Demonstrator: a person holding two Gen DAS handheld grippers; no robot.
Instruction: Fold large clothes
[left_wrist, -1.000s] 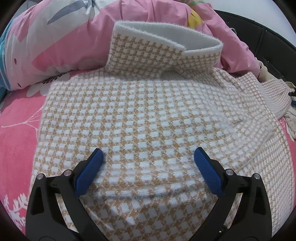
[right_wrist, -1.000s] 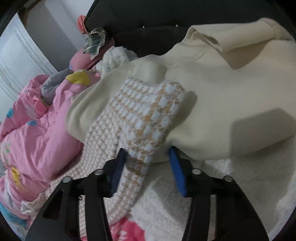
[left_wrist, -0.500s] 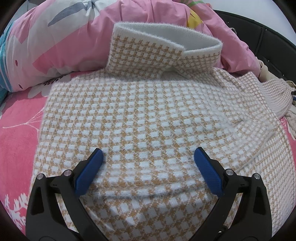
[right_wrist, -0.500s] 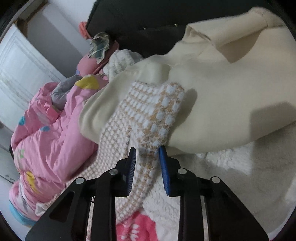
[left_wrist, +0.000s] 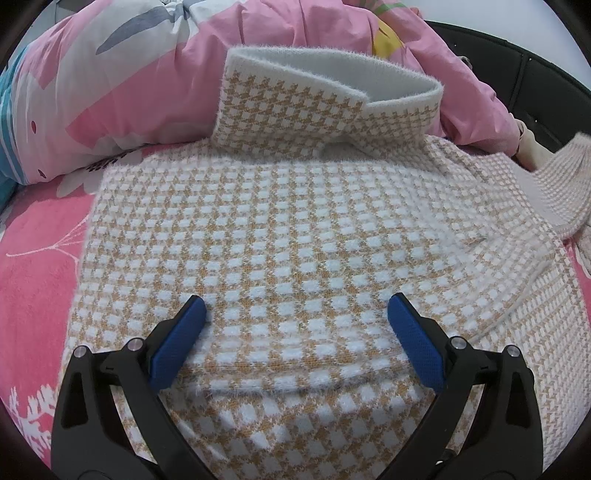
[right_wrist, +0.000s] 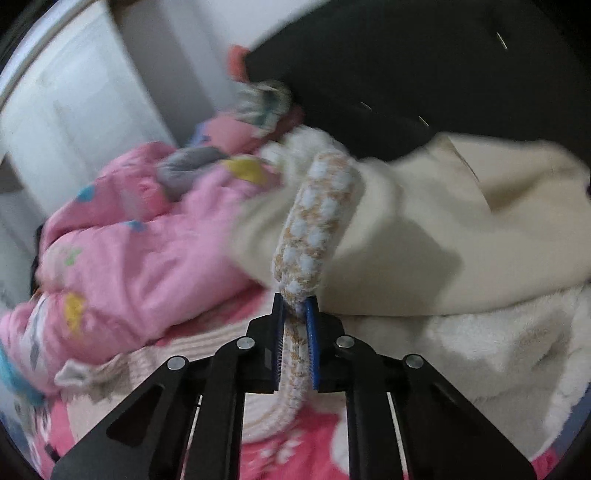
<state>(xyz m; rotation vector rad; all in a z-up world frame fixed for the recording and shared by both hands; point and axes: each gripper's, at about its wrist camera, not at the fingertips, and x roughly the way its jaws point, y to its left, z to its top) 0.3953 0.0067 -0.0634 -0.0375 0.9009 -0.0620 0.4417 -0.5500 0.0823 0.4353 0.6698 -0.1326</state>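
Knitwear under inspection: a fuzzy orange-and-white houndstooth sweater (left_wrist: 280, 236) with a tall turned-down collar, lying flat on a pink floral bedsheet (left_wrist: 33, 266), collar toward a heaped pink patterned duvet (left_wrist: 122, 85).

Handling, as judged: soft, limp and light for its bulk. The brushed nap should give the pads good purchase, but the loose knit will stretch and sag if lifted from a single point. Cuffs, hem corners and shoulder seams look the soundest places to take hold.

The left gripper (left_wrist: 295, 314), black-framed with blue textured pads, stands wide apart over the lower body panel, grasping nothing. A folded edge crosses just below its fingertips.

The right gripper (right_wrist: 295, 308) has just been closing and is now clenched on the sweater's sleeve (right_wrist: 314, 225), close to the cuff. The sleeve rises from the pads as a narrow flattened tube.

Beside it lie a smooth cream garment (right_wrist: 461, 236) and a white fleecy fabric (right_wrist: 461, 354). A dark padded headboard (right_wrist: 424, 62) stands behind. The right view is blurred.
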